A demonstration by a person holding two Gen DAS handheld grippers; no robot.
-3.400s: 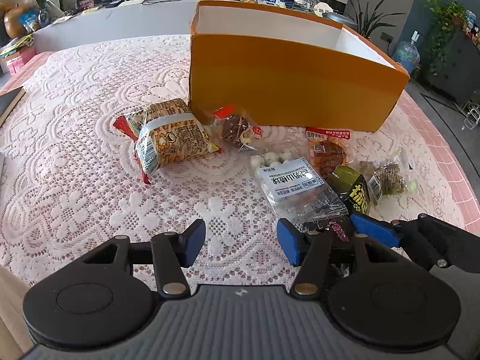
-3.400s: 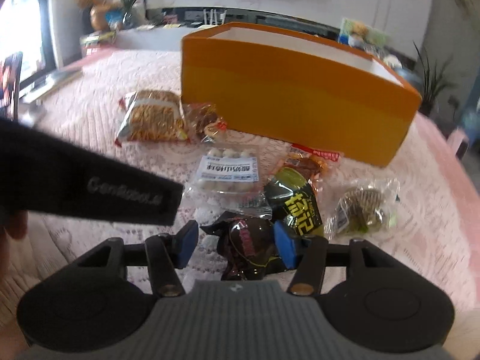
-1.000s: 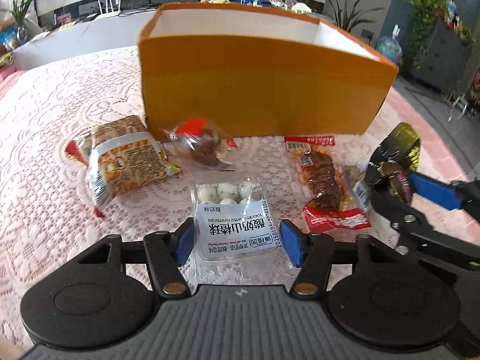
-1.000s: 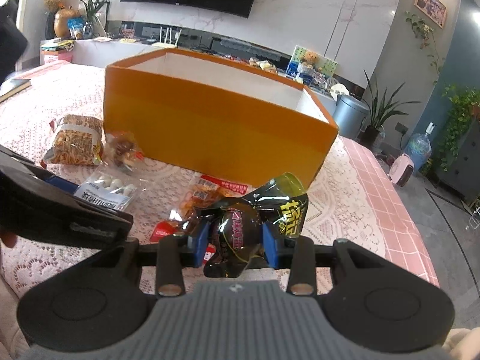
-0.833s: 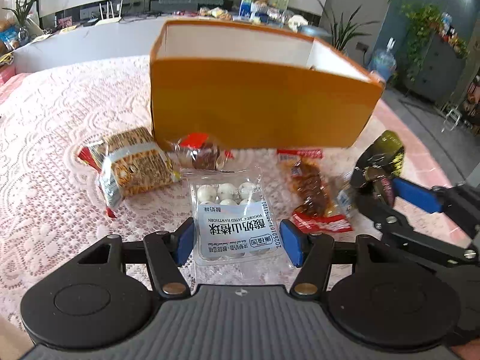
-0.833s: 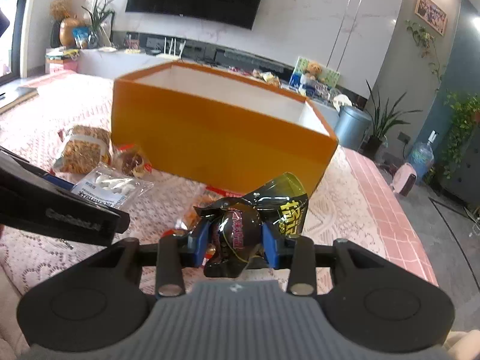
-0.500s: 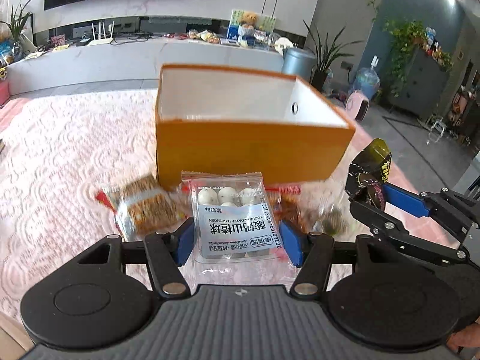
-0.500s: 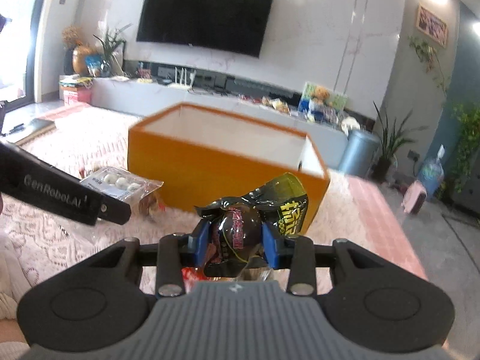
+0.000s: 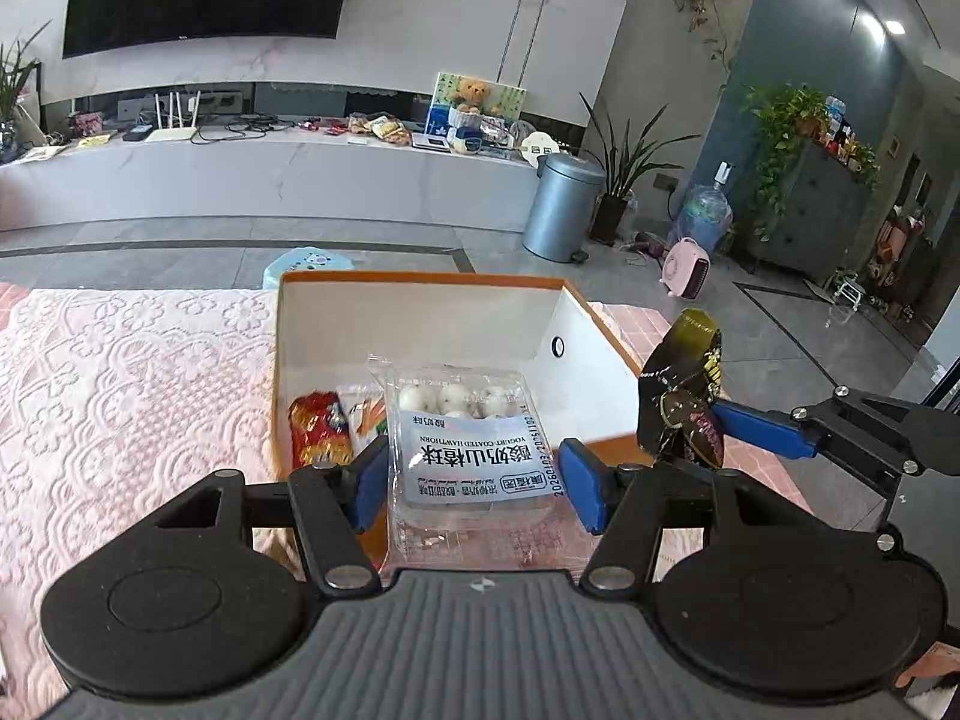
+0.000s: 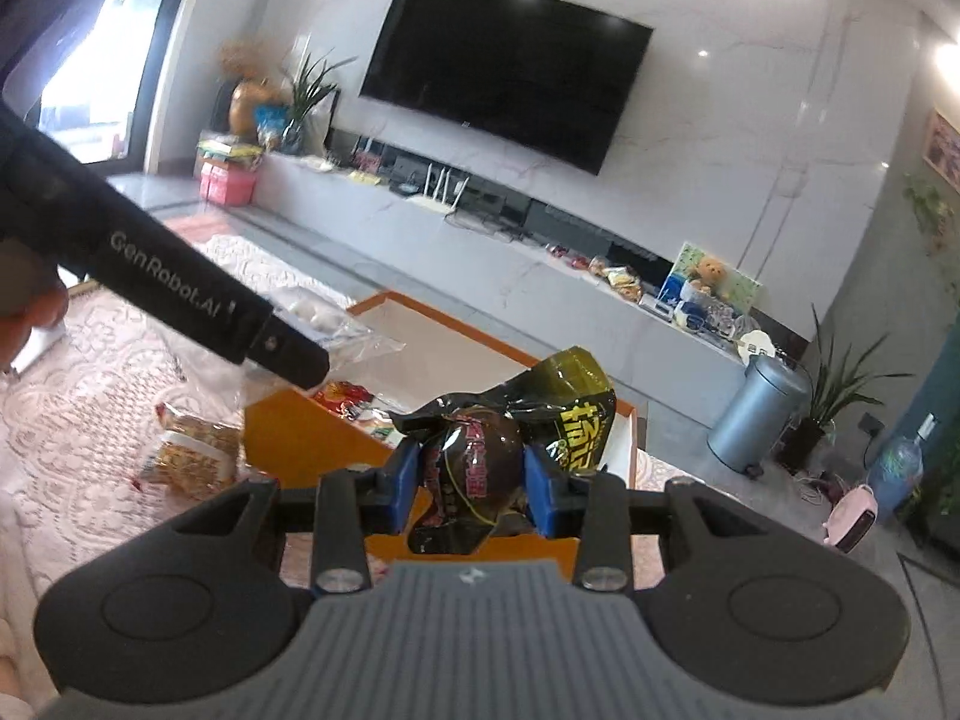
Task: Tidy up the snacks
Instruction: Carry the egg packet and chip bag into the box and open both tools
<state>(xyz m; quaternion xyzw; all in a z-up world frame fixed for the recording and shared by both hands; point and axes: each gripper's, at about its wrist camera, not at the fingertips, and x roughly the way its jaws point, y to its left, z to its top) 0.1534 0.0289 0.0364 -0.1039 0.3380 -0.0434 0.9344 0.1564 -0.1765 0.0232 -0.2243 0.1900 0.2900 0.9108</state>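
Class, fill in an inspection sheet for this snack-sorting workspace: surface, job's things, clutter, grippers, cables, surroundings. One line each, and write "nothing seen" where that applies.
Surface: pink lace tablecloth over the table.
Job's things: open orange cardboard box with white inside, holding a red snack packet; clear bag of white yogurt balls above the box; dark crinkly foil packets; a yellow-brown noodle packet on the cloth outside the box.
Clutter: nothing seen on the table beyond the snacks.
Grippers: left gripper grips the clear bag; right gripper is shut on the foil packets.
Cables: nothing seen on the table.
Surroundings: wall-mounted black television, grey pedal bin, potted plants.
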